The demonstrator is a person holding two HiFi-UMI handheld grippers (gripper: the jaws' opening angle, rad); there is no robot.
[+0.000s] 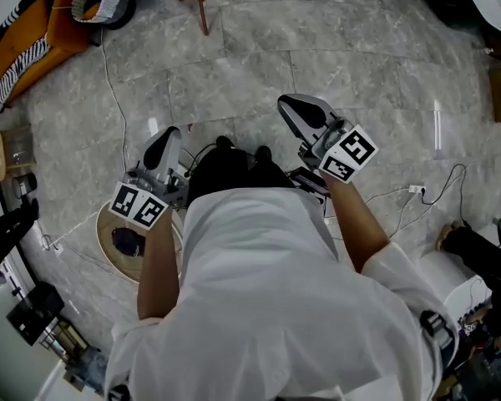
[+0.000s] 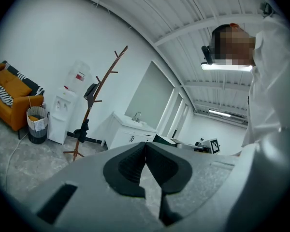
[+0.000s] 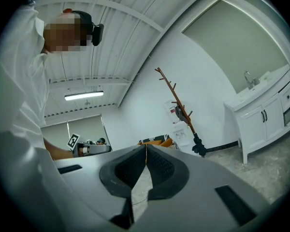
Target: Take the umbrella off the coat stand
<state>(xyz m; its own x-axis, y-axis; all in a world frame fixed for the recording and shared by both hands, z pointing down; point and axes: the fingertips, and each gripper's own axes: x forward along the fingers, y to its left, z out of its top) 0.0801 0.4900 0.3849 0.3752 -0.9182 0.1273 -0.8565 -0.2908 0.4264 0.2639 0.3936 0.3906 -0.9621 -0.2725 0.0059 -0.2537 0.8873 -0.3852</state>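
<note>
A grey stone floor [image 1: 317, 65] spreads across the room, and a person in a white shirt [image 1: 275, 291] stands on it, holding one tool out in front in each hand. An orange sofa [image 2: 9, 88] sits along the wall, and a white cabinet [image 2: 128, 132] with a sink stands further round. Between them is a wooden coat stand [image 2: 102, 81], well apart from the person. The left tool [image 2: 145, 144] is clenched with its pads pressed together and nothing between them. The right tool [image 3: 146, 146] is closed in the same way and is also empty. The umbrella [image 2: 82, 130] seems to be the dark bundle hanging low on the stand's pole. A second dark thing [image 2: 91, 91] hangs from a peg higher up, and both are too small for me to be sure which is which.
</note>
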